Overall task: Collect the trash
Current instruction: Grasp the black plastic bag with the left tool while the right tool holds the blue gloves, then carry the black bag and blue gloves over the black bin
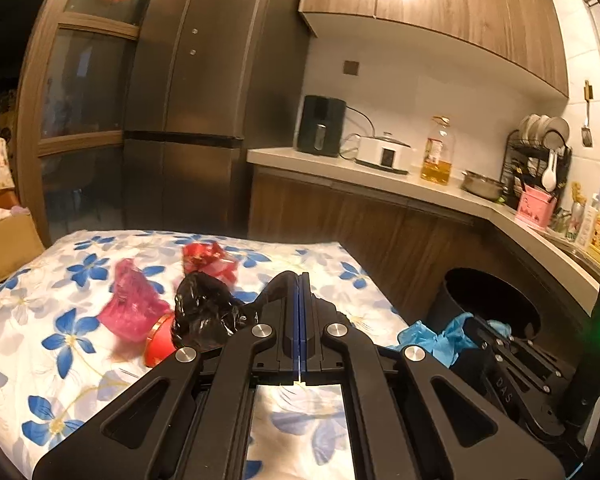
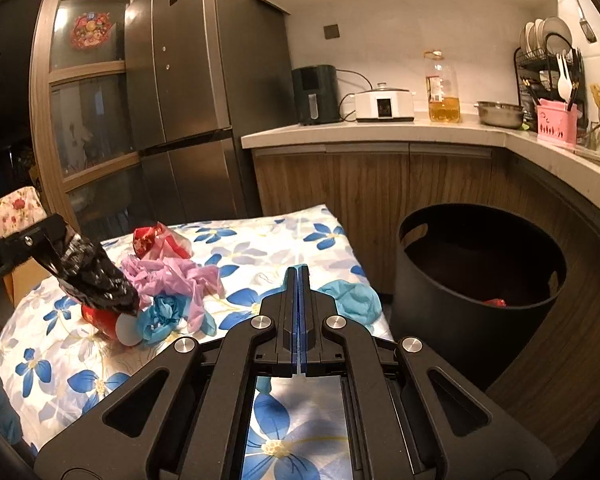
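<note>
Both claws clamped on trash over the flowered tablecloth point(image 2: 256, 252).
Left gripper point(image 1: 301, 280) jaws pinched on a crumpled, glossy black plastic bag point(image 1: 204, 308), which hangs at 9 o'clock of its tips. Right gripper point(image 2: 298, 270) jaws tight, probably nipping the wrinkled blue bag point(image 2: 356, 300) at its 3 o'clock; contact partly hidden. Pink film point(image 2: 172, 276), red wrapper point(image 2: 152, 240) and red cup point(image 2: 100, 318) lie at 10 o'clock. Black bin point(image 2: 440, 320) at 3 o'clock.
</note>
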Tool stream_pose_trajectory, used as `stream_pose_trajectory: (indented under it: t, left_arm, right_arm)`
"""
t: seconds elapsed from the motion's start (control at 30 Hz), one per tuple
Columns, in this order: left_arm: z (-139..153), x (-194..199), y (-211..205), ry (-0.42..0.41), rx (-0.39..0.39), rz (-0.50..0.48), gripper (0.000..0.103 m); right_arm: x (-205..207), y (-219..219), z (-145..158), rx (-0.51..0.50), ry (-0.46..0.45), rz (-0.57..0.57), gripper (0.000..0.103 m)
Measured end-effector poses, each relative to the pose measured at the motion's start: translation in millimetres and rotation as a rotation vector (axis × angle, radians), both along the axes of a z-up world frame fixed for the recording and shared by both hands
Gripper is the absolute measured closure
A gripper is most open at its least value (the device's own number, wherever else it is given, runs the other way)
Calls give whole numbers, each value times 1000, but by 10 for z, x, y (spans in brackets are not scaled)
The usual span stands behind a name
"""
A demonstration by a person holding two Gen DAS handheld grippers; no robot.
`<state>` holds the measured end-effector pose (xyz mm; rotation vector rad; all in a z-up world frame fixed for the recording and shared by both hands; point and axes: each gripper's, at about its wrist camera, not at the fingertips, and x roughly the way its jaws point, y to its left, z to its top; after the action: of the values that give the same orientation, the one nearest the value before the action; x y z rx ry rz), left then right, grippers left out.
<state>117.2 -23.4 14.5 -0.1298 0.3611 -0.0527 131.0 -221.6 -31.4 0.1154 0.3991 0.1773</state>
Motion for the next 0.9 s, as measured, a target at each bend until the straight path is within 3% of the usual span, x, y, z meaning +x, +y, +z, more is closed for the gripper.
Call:
stream_pose_trajectory:
  t: [0.37,0.9]
  left_arm:
    - [99,185,-557,21,9,-181,103]
    - [366,579,-1496,-31,48,-408,103]
  right_arm:
    - [-10,-358,221,-18,-37,-57,103]
    - [171,-1173,471,11,-77,-246,103]
